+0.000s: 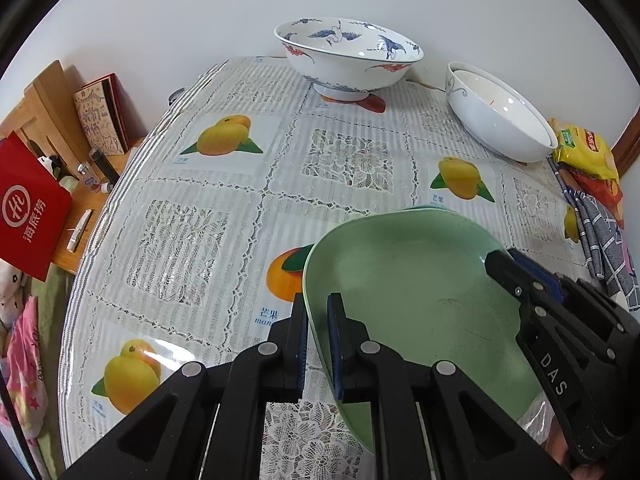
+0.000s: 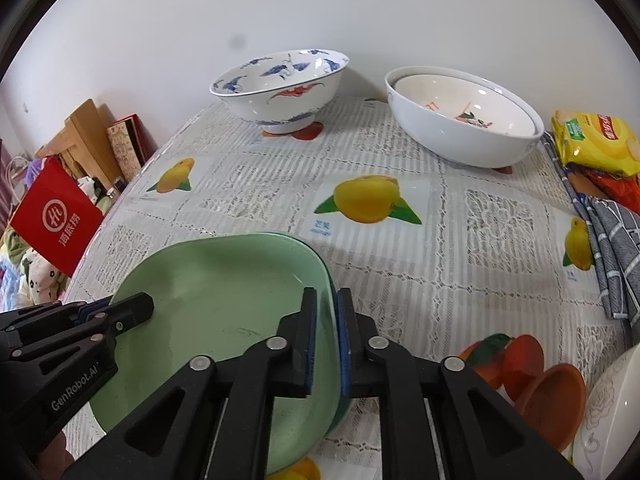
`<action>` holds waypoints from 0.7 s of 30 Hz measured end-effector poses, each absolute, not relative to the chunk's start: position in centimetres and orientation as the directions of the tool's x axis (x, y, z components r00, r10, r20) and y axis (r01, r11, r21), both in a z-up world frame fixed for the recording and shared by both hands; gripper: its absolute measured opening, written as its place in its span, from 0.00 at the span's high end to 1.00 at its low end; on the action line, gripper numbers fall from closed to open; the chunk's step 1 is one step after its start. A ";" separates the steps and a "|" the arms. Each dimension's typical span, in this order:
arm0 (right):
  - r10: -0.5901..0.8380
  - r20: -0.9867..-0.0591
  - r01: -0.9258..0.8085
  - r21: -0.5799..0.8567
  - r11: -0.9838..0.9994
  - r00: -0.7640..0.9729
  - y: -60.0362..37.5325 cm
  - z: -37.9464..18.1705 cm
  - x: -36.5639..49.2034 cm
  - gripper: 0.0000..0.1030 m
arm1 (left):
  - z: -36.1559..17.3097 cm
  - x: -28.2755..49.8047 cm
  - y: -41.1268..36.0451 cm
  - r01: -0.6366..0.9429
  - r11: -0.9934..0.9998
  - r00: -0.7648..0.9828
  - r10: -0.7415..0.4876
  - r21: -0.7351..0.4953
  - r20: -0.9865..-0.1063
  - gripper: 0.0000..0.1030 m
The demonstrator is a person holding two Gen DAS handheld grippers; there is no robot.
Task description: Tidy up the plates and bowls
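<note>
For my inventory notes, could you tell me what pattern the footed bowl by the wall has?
Blue cranes and red motifs on white bowl, clearest in the left wrist view.

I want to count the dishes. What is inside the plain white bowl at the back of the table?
A second, smaller bowl is nested inside the white bowl; its inside shows a red and dark mark. Whatever lies under that inner bowl is covered.

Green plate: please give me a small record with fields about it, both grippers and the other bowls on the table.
green plate: low over the fruit-print tablecloth, a darker green plate just under it
left gripper: shut on the plate's left rim
right gripper: astride the right rim, pads slightly off it
crane bowl: far side, alone
white bowl: far right, a smaller bowl nested inside
</note>
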State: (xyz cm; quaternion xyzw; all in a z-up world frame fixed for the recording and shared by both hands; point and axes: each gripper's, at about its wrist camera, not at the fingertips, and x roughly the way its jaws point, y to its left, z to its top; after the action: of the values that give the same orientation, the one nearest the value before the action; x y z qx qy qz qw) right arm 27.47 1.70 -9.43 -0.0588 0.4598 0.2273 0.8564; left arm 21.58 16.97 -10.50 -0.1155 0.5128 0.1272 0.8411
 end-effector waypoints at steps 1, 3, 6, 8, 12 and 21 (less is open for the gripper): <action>0.334 -0.809 -0.446 0.100 0.889 0.484 1.8 -9.3 27.5 0.85 | -10.5 21.6 17.0 -0.332 0.941 0.439 0.087 -0.072 -0.894 0.87; 0.336 -0.801 -0.452 0.093 0.887 0.496 1.8 -9.0 27.4 0.82 | -10.5 21.4 16.9 -0.334 0.940 0.440 0.085 -0.075 -0.894 0.87; 0.349 -0.783 -0.452 0.098 0.887 0.514 1.6 -8.3 27.1 0.74 | -10.1 21.1 16.8 -0.334 0.940 0.442 0.087 -0.074 -0.893 0.86; 0.348 -0.778 -0.448 0.096 0.889 0.524 1.3 -7.7 26.7 0.74 | -9.7 20.8 16.7 -0.332 0.940 0.450 0.088 -0.076 -0.889 0.81; 0.337 -0.769 -0.433 0.088 0.897 0.543 0.2 -6.6 25.5 0.73 | -8.7 20.1 16.3 -0.323 0.944 0.461 0.091 -0.072 -0.883 0.81; 0.260 -0.726 -0.312 0.065 0.948 0.637 -6.9 -2.8 20.9 0.54 | -5.4 17.8 11.5 -0.235 0.968 0.527 0.052 -0.087 -0.848 0.77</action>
State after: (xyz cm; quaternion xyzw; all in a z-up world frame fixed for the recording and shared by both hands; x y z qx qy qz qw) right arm 20.86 -6.90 -2.82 -0.0332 0.3954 0.1581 0.9042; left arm 17.79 11.54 -5.41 -0.0954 0.4792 0.0826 0.8686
